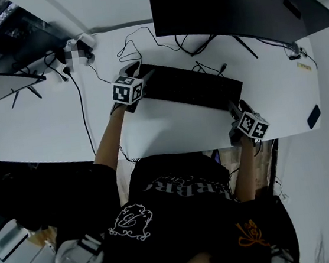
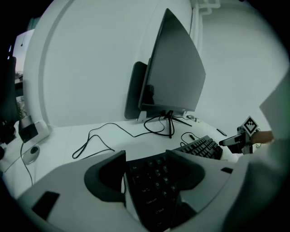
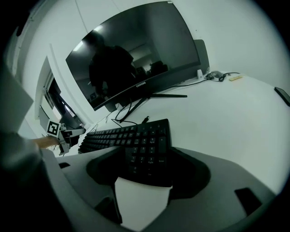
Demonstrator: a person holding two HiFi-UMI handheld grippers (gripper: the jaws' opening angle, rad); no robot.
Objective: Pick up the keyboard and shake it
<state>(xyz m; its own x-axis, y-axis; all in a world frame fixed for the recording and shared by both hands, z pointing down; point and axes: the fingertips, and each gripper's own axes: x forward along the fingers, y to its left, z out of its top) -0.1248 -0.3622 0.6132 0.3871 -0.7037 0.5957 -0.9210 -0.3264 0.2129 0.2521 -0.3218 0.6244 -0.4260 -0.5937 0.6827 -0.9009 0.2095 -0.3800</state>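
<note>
A black keyboard (image 1: 192,87) lies at a slant on the white desk (image 1: 39,128), in front of the monitor. My left gripper (image 1: 140,77) straddles its left end, and in the left gripper view the keys (image 2: 156,181) run between the jaws with a thin strip of desk showing at the left jaw. My right gripper (image 1: 236,110) straddles the right end. The number pad (image 3: 145,152) sits between its jaws, and I see no pad pressing on it. Each gripper sees the other one across the keyboard (image 2: 240,140) (image 3: 63,133).
A large dark curved monitor (image 1: 237,0) on a thin stand rises just behind the keyboard. Loose black cables (image 1: 136,42) trail across the desk behind it. A small dark flat object (image 1: 314,116) lies at the desk's right edge. A power strip (image 1: 77,49) and shelving stand far left.
</note>
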